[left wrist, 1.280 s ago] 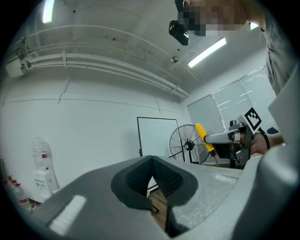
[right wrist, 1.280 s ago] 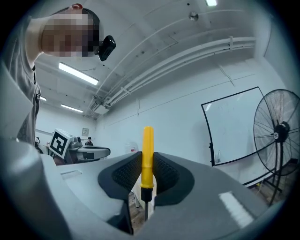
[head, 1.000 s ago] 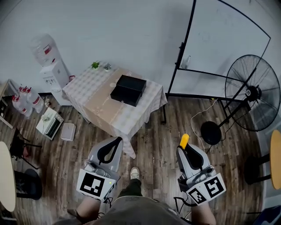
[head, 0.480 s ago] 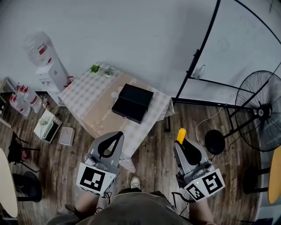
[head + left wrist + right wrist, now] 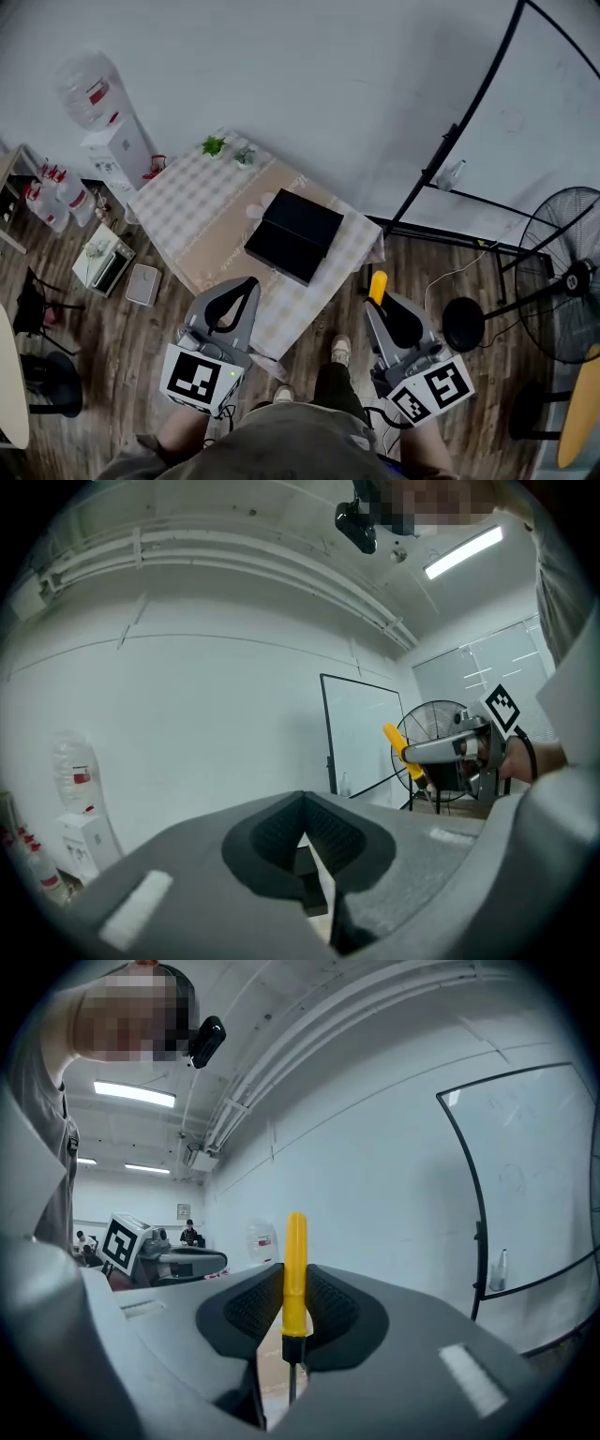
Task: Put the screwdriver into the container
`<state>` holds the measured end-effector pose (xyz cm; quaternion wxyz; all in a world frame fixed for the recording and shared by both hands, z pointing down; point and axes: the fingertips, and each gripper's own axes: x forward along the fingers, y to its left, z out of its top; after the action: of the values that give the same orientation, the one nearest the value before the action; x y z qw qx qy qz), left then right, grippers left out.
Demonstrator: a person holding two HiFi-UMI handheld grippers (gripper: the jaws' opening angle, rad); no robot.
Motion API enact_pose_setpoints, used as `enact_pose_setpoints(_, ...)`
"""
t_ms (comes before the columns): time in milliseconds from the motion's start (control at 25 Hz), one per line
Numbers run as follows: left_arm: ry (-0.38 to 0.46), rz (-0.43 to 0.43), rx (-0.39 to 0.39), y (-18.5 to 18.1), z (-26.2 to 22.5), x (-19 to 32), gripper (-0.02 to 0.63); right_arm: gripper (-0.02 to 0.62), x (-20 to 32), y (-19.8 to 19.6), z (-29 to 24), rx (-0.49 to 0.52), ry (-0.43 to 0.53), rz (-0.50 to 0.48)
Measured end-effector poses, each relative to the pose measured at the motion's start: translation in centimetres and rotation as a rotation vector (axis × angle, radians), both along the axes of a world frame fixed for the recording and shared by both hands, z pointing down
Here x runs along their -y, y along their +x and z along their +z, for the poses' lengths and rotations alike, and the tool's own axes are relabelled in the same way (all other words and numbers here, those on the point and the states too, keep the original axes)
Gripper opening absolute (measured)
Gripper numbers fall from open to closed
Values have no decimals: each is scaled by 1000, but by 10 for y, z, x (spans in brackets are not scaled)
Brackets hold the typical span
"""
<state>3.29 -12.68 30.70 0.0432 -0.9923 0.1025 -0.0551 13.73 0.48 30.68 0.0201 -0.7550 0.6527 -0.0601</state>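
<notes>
Wooden floor runs up to a pale far wall, where a table with a checked cloth stands with a black container on its right half. A water cooler is at the far left and a fan at the right. The right claw is closed on the screwdriver. In the right gripper view the yellow handle stands upright between the pads, squeezed from both sides, its top poking past the tips and its dark shaft pointing down between the jaws. From above, the screwdriver is just off the table's near right edge, to the near right of the container and clear of it. The left claw sits over the table's near edge with its tips touching and nothing between them.
</notes>
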Motion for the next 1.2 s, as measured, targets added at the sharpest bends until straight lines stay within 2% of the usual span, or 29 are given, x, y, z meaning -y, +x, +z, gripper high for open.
enact_pose_setpoints(280, 22, -111, 22, 45, 5, 34, 0, 101, 47, 57, 9, 15, 3, -119)
enact_pose_setpoints(440, 30, -174, 45, 87, 5, 56, 0, 101, 81, 105, 11, 28, -16, -200)
enact_pose_setpoints(720, 39, -350, 75, 143, 7, 92, 0, 101, 142, 181, 23, 50, -39, -380)
enact_pose_setpoints(920, 51, -479, 88, 154, 7, 104, 0, 101, 175, 202, 28, 51, -48, -511)
enact_pose_setpoints(1200, 39, -605, 113, 143, 12, 113, 0, 101, 205, 202, 33, 55, -59, -625)
